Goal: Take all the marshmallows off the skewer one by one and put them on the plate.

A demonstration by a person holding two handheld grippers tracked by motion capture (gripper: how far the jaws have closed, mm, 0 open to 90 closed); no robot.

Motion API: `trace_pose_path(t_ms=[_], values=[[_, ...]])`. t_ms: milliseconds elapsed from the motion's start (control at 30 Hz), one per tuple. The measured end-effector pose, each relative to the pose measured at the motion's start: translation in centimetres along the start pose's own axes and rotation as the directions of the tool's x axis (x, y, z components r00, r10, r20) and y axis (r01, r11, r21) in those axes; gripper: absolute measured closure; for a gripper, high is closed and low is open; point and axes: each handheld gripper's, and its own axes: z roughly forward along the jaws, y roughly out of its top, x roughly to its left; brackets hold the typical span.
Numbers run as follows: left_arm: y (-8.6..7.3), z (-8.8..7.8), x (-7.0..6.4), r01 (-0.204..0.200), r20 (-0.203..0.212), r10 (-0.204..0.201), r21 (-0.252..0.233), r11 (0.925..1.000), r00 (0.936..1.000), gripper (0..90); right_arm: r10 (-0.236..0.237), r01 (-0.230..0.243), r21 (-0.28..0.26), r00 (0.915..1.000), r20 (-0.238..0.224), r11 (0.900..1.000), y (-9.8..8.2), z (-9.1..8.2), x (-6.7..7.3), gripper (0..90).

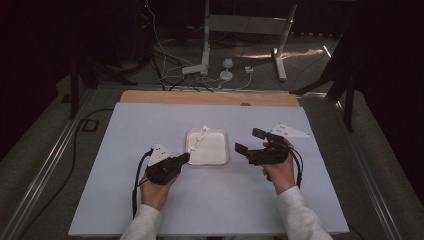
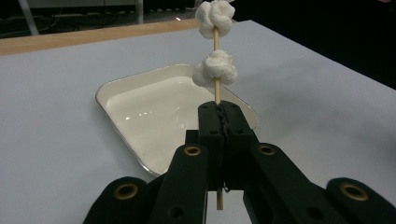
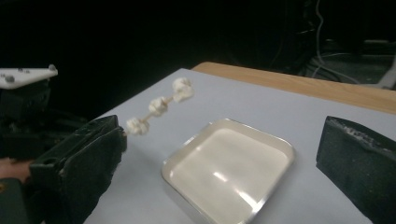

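A thin wooden skewer (image 2: 216, 89) carries three white puffy pieces (image 3: 158, 106). My left gripper (image 2: 218, 111) is shut on its lower end, and the stick slants up and away over the left rim of the tray (image 2: 140, 112). From above, the skewer (image 1: 198, 141) crosses the left edge of the empty white metal tray (image 1: 215, 150), with the left gripper (image 1: 185, 158) at the tray's front left corner. Right of the tray, my right gripper (image 1: 249, 141) hovers open with nothing between its fingers. In the right gripper view the tray (image 3: 233, 163) lies between that gripper's spread jaws.
The tray rests mid-board on a pale grey sheet (image 1: 210, 200) that covers the table. A strip of bare wood (image 1: 210, 97) shows along the far edge. Beyond it, cables and white stand legs (image 1: 205, 67) lie on the floor. A cable trails from each gripper.
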Motion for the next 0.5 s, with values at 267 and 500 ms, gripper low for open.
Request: trace_pose_path(t_ms=[267, 500], values=[[0.1, -0.2, -0.3, -0.006, -0.005, 0.006, -0.026, 0.9996, 1.0000, 89.7, 0.032, -0.030, 0.039, 0.9986, -0.041, 0.999, 1.0, 3.3, 0.8, 0.1], [0.2, -0.4, -0.3, 0.006, -0.010, -0.006, -0.050, 0.9987, 0.9999, 89.7, 0.077, -0.073, 0.059, 0.9950, -0.064, 0.996, 1.8, 5.8, 1.3, 1.9]])
